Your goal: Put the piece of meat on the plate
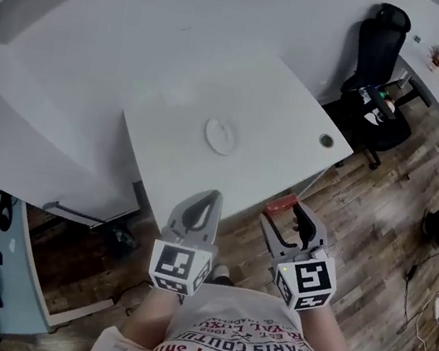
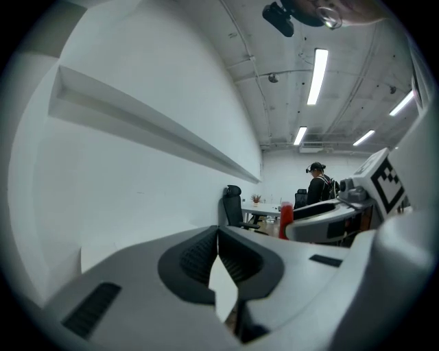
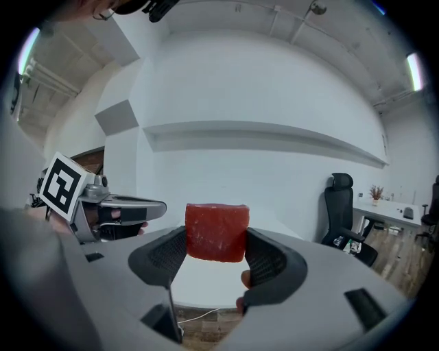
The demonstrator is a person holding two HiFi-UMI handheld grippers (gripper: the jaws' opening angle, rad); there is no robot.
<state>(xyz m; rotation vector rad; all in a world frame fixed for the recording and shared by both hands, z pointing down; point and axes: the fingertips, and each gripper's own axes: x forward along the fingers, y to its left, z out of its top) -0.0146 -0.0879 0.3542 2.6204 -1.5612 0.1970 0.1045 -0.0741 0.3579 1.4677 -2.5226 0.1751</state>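
Observation:
The red block of meat [image 3: 217,232] is clamped between the jaws of my right gripper [image 3: 215,241], held up in the air. In the head view that gripper [image 1: 284,216] hovers just off the near edge of the white table [image 1: 281,114], the meat [image 1: 281,205] showing red at its tip. A small white plate [image 1: 220,136] lies flat in the middle of the table, ahead and to the left. My left gripper [image 1: 204,207] hangs beside the right one at the table's near edge, jaws together and empty. In the left gripper view its tips [image 2: 218,236] meet.
A black office chair [image 1: 378,72] stands past the table's right corner. A round grommet [image 1: 326,141] sits near that corner. Wooden floor lies below both grippers, a white wall panel runs along the left, and a person [image 2: 319,185] stands far off by a desk.

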